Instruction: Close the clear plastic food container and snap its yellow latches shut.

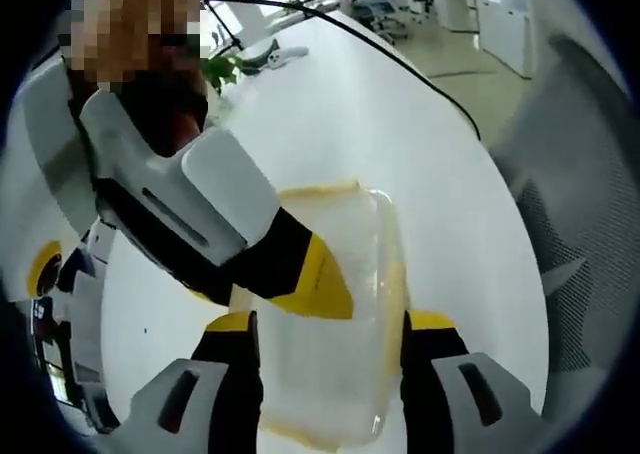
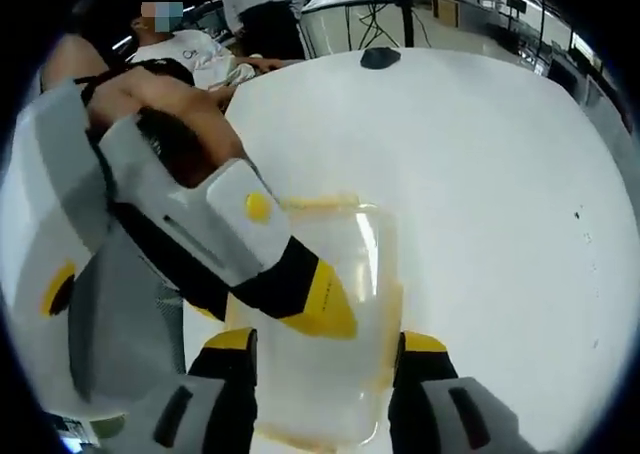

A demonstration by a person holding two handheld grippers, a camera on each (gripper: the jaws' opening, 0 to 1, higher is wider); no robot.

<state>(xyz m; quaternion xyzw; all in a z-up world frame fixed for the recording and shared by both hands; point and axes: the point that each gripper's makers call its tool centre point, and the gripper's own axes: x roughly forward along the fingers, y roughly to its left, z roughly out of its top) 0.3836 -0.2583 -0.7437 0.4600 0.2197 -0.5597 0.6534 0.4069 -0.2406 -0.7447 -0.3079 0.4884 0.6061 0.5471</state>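
left gripper (image 1: 328, 336): jaws spread wide, one on each long side of the container, gripping nothing I can confirm
right gripper (image 2: 322, 352): same, jaws wide apart straddling the container, contact unclear
container (image 1: 335, 304): clear plastic, lies flat on the white table (image 1: 400, 144) right in front of both jaw pairs; lid looks down
yellow latches (image 1: 318, 188): far-end latch visible along the rim; snapped or not, cannot tell
other gripper: each view has the opposite tool coming in from the left, its yellow-tipped jaw (image 2: 318, 302) over the container's left edge
far: black cable (image 1: 400, 64), office chairs, person seated (image 2: 190, 49)
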